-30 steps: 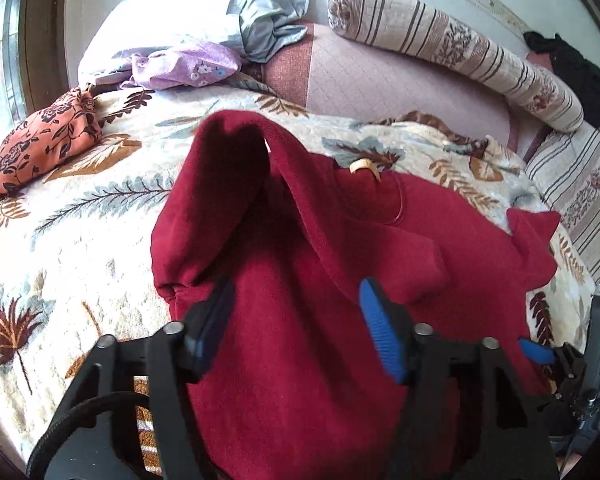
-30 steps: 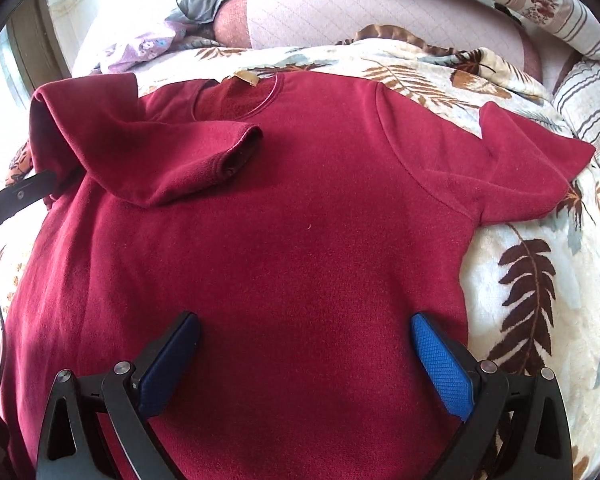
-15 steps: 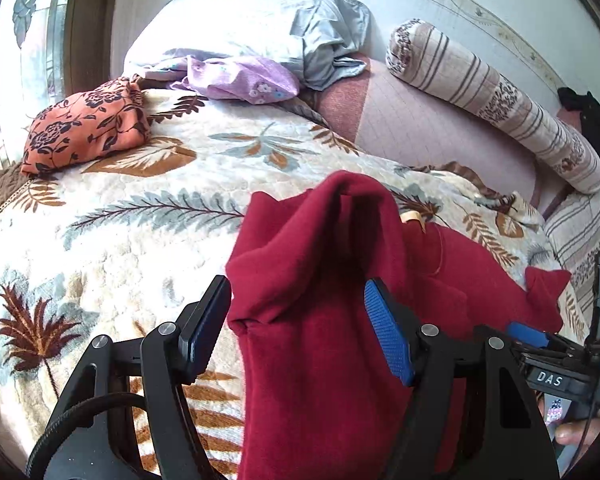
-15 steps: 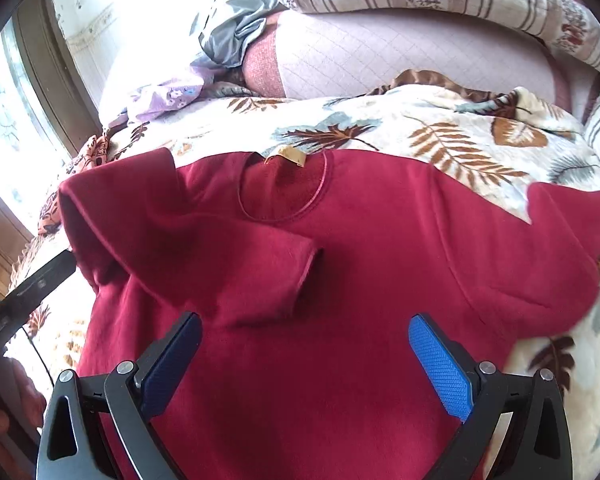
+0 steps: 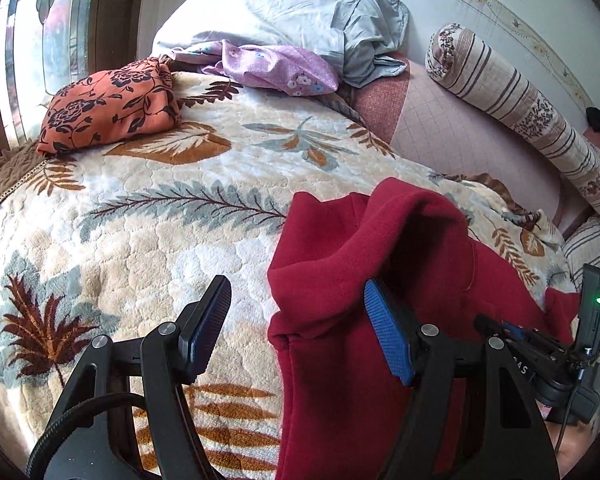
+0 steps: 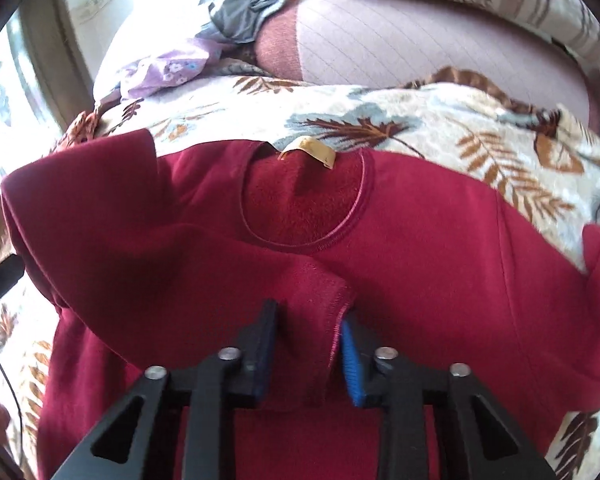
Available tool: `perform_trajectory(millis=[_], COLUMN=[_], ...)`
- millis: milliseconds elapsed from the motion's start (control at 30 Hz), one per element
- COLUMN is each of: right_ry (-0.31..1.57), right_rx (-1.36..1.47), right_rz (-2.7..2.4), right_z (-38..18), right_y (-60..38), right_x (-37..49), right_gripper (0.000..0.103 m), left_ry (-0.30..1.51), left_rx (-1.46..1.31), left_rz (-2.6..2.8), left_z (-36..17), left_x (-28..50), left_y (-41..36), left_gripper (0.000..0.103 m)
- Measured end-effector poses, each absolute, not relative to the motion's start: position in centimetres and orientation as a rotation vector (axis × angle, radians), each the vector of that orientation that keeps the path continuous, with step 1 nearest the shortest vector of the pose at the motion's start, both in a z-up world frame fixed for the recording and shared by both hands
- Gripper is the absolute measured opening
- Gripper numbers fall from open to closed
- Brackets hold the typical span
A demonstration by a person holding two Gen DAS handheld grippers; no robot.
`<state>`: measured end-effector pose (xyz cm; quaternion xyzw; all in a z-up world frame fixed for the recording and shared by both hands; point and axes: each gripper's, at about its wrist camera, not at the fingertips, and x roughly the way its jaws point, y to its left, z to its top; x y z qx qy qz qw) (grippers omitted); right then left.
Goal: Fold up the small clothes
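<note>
A dark red sweater (image 6: 440, 248) lies front up on a leaf-patterned blanket (image 5: 148, 216), its left sleeve folded across the chest. A tan label (image 6: 308, 150) shows at the neckline. My right gripper (image 6: 306, 350) is nearly shut around the cuff of the folded sleeve (image 6: 320, 304). My left gripper (image 5: 296, 328) is open at the sweater's left edge (image 5: 340, 280), where the cloth bunches up against its right finger. The right gripper also shows in the left wrist view (image 5: 540, 344).
An orange floral cloth (image 5: 108, 104), a purple floral cloth (image 5: 280, 68) and a grey pillow (image 5: 300, 16) lie at the head of the bed. A striped bolster (image 5: 520, 112) runs along the wall. A window stands at the left.
My right gripper moved forward to the sleeve cuff and closed from wide open onto it. My left gripper drew back and left, off the sweater body to its edge.
</note>
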<state>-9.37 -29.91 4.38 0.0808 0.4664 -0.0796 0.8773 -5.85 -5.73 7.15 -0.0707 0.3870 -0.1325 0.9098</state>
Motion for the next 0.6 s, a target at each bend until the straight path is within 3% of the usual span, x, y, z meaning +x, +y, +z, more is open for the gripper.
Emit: perform_trajectory(millis=[33,67,367,600], right_ry=[0.963,0.954,0.82,0.847], right_rx=[0.154,0.141,-0.008,0.017], right_rz=[-0.162,-0.162,-0.316,-0.472], right_z=[4.7,5.1,11.1,11.1], right_y=[-29.9,-30.0,-33.6,-39.0], right_x=[-9.5,-9.7,-12.4,-13.3], right_gripper=[0.008,0.005,0.003,0.003], left_ry=[0.795,0.794,0.811,0.859], left_rx=[-0.154,-0.162,-0.16,-0.094], left_rz=[-0.266,-0.261,-0.216,-0.166], left_z=[7.2,7.3,7.1,6.1], left_x=[-5.8,-5.7,-5.4,-4.9], left_y=[-5.5,-5.2,-4.3,-4.8], left_gripper=[0.07,0.07,0.07,0.07])
